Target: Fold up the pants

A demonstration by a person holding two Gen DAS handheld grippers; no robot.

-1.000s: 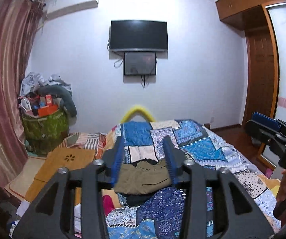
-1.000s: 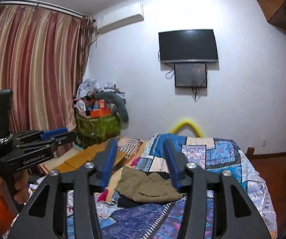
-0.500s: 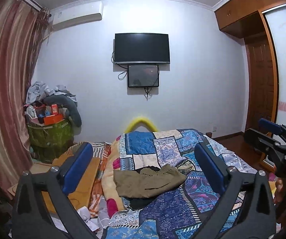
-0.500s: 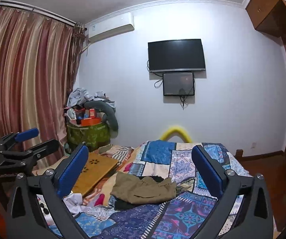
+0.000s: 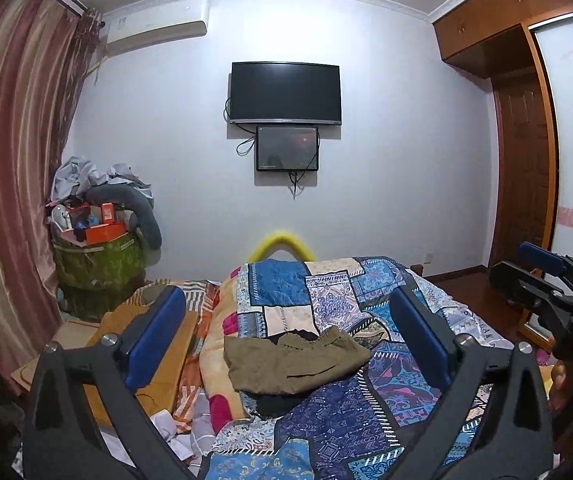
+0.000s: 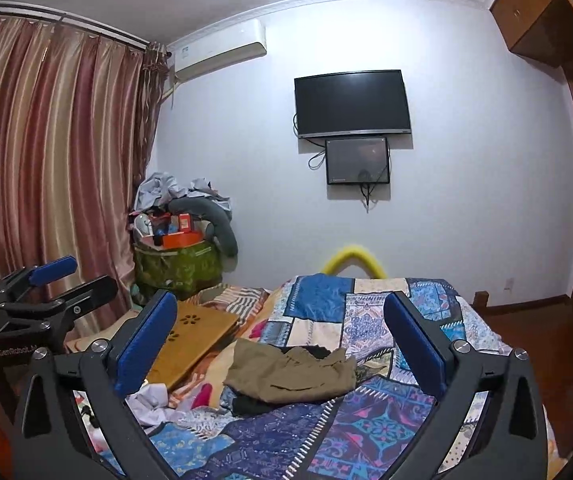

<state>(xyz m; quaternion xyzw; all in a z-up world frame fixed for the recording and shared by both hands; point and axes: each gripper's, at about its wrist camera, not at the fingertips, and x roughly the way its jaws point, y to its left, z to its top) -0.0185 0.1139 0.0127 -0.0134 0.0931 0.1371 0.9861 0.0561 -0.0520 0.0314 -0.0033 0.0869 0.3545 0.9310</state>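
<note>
Olive-brown pants [image 5: 292,362] lie crumpled on the patchwork quilt [image 5: 350,408] of the bed, on top of a dark garment [image 5: 276,402]. They also show in the right wrist view [image 6: 292,372]. My left gripper [image 5: 286,332] is open and empty, held above and short of the pants. My right gripper [image 6: 282,340] is open and empty, also held back from the pants. The right gripper shows at the right edge of the left wrist view [image 5: 542,276]; the left gripper shows at the left edge of the right wrist view [image 6: 66,280].
A wooden lap desk [image 6: 194,340] leans at the bed's left side, with loose white cloth [image 6: 150,400] by it. A green basket piled with clutter [image 5: 98,256] stands by the curtain [image 6: 46,160]. A TV [image 5: 285,92] hangs on the far wall. A wardrobe [image 5: 526,140] stands at right.
Both grippers opened from nearly shut to wide open and tilted upward, so more wall and ceiling show. The pants have not moved.
</note>
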